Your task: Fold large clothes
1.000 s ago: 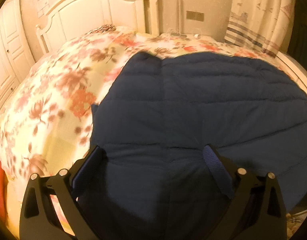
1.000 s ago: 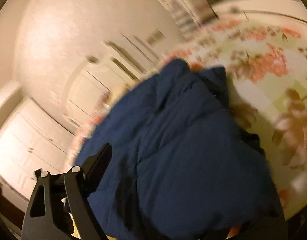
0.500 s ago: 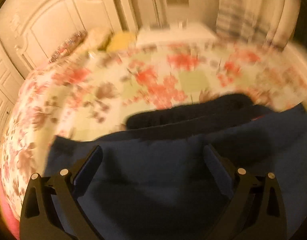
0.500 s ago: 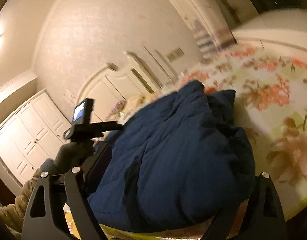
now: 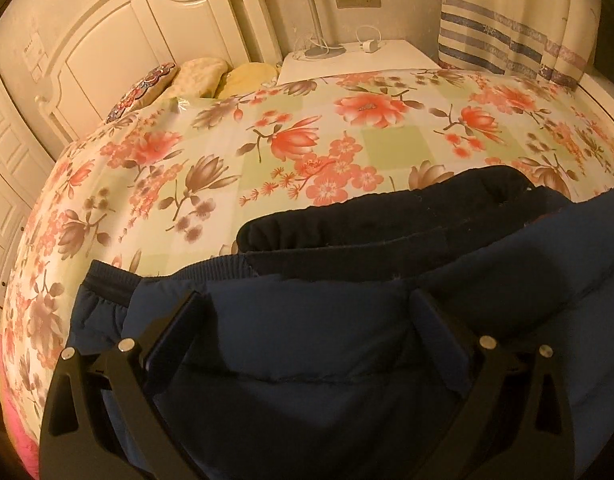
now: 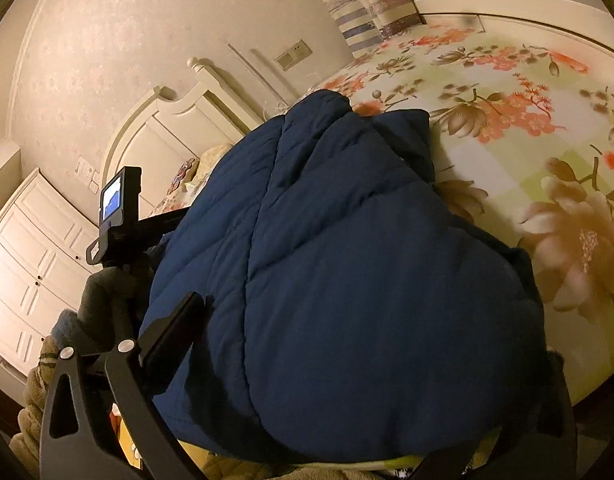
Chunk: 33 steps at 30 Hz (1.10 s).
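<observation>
A: On the bed (image 5: 211,152), what lies there?

B: A navy quilted jacket (image 6: 347,264), heaped near the bed's near edge on the floral spread (image 6: 519,104). In the right wrist view it rises as a rounded mound with stitched seams running across it. In the left wrist view its dark lining (image 5: 387,220) and an elastic hem (image 5: 107,284) show along the far side of the heap.

A: And the left gripper (image 5: 307,316)?

B: Its jaws stand wide apart, low over the jacket. The blue fabric lies between and under the fingers (image 5: 175,332), but the pads do not pinch it that I can see.

A: The right gripper (image 6: 367,312)?

B: Its jaws are opening. The left finger (image 6: 175,332) shows beside the mound; the right one is mostly hidden behind the fabric at the picture's edge. The jacket bulges between them, and I see no pad pressing it.

A: Anything else in view?

B: In the right wrist view the other gripper's camera, with its lit screen (image 6: 113,200), stands at the left, held by a hand (image 6: 107,296) in a fuzzy sleeve. Beyond the bed are the white headboard (image 5: 119,48), pillows (image 5: 203,76), a white nightstand (image 5: 387,56) with cables, a striped curtain (image 5: 503,40) and a white wardrobe (image 6: 31,264).
</observation>
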Each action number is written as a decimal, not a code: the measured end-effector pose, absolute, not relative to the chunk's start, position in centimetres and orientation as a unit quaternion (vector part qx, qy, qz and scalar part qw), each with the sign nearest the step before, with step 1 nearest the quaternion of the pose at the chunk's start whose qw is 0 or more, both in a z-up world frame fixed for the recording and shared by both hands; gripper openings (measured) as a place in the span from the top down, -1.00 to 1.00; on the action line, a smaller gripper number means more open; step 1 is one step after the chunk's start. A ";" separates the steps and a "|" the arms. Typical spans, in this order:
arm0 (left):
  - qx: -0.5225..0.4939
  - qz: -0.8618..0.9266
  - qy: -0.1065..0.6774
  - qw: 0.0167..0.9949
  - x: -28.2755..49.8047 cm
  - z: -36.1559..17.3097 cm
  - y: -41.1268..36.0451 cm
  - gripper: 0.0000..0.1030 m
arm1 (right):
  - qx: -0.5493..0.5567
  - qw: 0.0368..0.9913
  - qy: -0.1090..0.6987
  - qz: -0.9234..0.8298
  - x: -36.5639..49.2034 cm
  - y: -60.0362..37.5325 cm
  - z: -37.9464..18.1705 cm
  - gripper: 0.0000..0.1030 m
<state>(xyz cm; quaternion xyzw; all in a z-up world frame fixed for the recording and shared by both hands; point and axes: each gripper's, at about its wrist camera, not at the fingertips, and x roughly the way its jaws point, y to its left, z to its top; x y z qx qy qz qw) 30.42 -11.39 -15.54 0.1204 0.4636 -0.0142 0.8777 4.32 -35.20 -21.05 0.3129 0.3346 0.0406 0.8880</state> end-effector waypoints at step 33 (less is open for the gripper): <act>0.143 -0.243 0.342 0.896 2.7 -16.0 -5.8 0.34 | 0.048 0.983 0.154 0.082 1.5 -24.1 -9.1 0.11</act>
